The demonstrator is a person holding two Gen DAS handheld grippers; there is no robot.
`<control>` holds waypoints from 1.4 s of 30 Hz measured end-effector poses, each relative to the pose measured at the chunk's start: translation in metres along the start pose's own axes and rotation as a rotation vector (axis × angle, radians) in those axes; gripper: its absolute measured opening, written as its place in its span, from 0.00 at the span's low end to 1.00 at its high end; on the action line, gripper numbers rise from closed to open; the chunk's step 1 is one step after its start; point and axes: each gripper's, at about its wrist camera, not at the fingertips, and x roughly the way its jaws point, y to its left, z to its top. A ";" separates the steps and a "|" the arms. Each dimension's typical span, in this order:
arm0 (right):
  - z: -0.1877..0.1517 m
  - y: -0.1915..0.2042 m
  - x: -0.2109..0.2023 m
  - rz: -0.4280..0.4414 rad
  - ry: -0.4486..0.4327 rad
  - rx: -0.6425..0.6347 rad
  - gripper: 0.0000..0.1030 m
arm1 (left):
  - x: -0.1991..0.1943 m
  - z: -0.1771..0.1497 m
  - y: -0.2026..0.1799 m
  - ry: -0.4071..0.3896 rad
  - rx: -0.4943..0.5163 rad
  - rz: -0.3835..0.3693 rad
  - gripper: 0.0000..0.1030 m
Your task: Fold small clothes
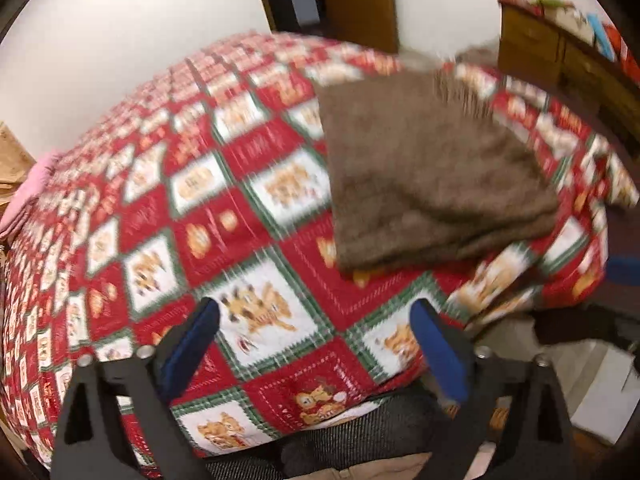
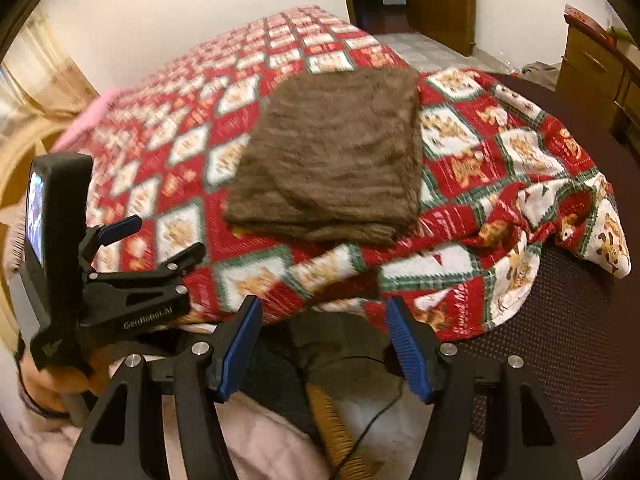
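Nearest the cameras, both tools are empty with their blue pads apart: the left tool [image 1: 316, 344] stands wide over the near edge of the bed [image 1: 132, 184], and the right tool [image 2: 324, 348] is parted less far, just short of that same edge, with nothing between the pads of either. In the right wrist view the left tool shows from the side at the bed's near left, gripped by a hand [image 2: 44, 384] low in the frame, and both tools tilt steeply down toward the bed. Beyond them, near the bed's near right corner, the brown garment [image 2: 332, 160] lies as a flat folded bundle on the red patterned blanket [image 2: 500, 184], touched by neither tool. The fold looks finished or close to it, to my eye. The risk from here is in the soft, thick pile: the layered near edge of the garment looks loose, so a tool brushing it while drawing away could drag the top layer and spring the fold open. The blanket is rumpled and hangs off the near right corner, so a pad catching it could pull the blanket and carry the bundle toward the drop. Farther off, a pink cloth [image 2: 86, 124] lies at the bed's far left edge, well apart from everything.
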 end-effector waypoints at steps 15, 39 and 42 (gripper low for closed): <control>0.020 0.023 -0.080 -0.147 -0.357 -0.043 0.63 | -0.089 0.023 -0.004 -0.270 0.001 0.016 1.00; 0.011 0.052 -0.146 -0.300 -0.826 -0.090 0.76 | -0.140 0.031 0.010 -0.570 -0.200 0.111 1.00; 0.011 0.049 -0.143 -0.291 -0.795 -0.077 0.76 | -0.140 0.030 0.006 -0.570 -0.188 0.127 1.00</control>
